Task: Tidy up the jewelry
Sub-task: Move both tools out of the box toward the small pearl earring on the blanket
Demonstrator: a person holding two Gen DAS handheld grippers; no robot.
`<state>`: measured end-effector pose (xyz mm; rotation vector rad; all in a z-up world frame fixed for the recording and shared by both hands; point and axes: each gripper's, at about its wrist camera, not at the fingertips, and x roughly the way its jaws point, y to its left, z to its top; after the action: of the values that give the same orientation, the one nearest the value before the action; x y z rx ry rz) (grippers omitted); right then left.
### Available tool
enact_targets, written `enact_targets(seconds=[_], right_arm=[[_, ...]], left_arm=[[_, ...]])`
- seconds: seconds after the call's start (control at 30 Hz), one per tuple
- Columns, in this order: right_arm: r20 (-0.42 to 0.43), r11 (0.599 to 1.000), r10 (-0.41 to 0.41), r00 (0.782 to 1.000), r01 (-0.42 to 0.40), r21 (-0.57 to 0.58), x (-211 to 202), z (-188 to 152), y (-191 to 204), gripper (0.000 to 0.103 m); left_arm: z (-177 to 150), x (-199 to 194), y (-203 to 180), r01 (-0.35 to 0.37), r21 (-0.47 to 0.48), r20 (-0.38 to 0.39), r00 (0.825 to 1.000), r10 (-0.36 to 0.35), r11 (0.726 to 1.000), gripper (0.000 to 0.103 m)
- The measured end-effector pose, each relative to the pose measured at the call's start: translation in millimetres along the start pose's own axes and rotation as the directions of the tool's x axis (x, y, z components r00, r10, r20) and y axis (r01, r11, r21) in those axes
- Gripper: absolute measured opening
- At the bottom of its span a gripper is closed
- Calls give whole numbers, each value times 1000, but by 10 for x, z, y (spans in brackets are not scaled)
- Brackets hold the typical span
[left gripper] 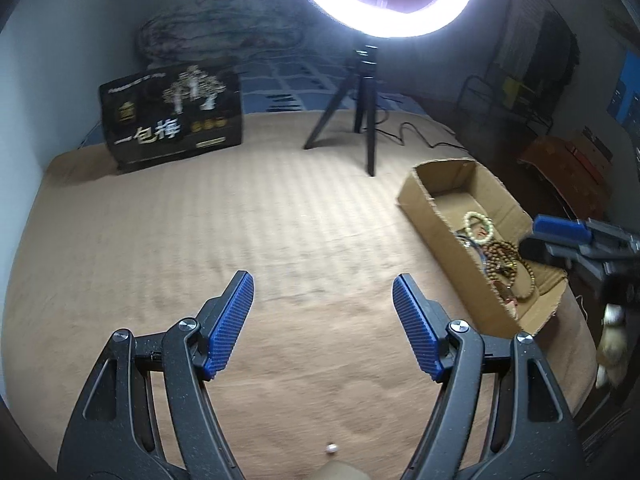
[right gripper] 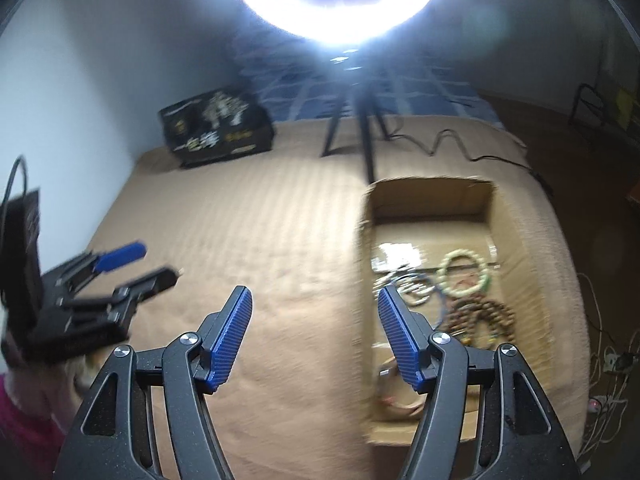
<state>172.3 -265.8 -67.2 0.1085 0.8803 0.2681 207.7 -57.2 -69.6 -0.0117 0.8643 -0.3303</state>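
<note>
An open cardboard box (left gripper: 436,216) lies on the tan bedspread at the right, holding a pale green bead bracelet (left gripper: 478,228), brown wooden bead strings (left gripper: 508,264) and thin bangles. In the right wrist view the box (right gripper: 366,240) is ahead right, with the green bracelet (right gripper: 464,276), brown beads (right gripper: 480,316) and bangles (right gripper: 408,284) inside. My left gripper (left gripper: 323,292) is open and empty over bare bedspread; it also shows in the right wrist view (right gripper: 148,264). My right gripper (right gripper: 315,304) is open and empty at the box's left wall. A small pearl-like bead (left gripper: 331,448) lies below the left gripper.
A ring light on a black tripod (left gripper: 362,108) stands at the back middle, its cable (right gripper: 452,144) trailing right. A black printed box (left gripper: 172,116) stands at the back left by the wall. The bed's edge drops off at the right, with cords (right gripper: 608,360) on the floor.
</note>
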Motion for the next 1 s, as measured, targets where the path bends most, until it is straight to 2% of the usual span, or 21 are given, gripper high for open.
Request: enact_targets(seconds=[0.07,0.2,0.37,0.67,0.73,0.77,0.83,0.93,1.0], right_arm=[[1,999,20,1000,-20,-27,31,-57,127,65],[-13,995,52,999,-53,-83,101,-172,356,65],[-82,990,80,993,-89,-114,268,-298,540,65],[-217,976,181,959,-202,-78,561,-481,760,65],[-242,971,206,948,-228,-66,610,-515,820,61],[-258,968,222,940,-245,-59,642,-537,854,56],[-276,963,238,931,-263,-53,685,-583,913,53],[-297,961,226,928,-262,-87,748,-666,1017,51],[-307,959,225,925,-265,-96,781,-716,1050,45]], left_arm=[[-12,-7,121,-2,-15,-1,1000,2,1000,74],[-40,14,355,-11,-47,-17,1000,10,999,64],[-94,92,579,-20,-76,-47,999,16,997,54],[-223,329,906,-18,-152,-118,993,0,988,42],[-240,393,943,-19,-157,-134,991,-2,987,37],[-245,418,955,-17,-160,-140,990,-6,987,36],[-250,473,978,-16,-167,-147,989,-9,986,36],[-268,546,975,-25,-149,-158,987,1,988,36],[-296,607,955,-31,-129,-170,985,9,991,36]])
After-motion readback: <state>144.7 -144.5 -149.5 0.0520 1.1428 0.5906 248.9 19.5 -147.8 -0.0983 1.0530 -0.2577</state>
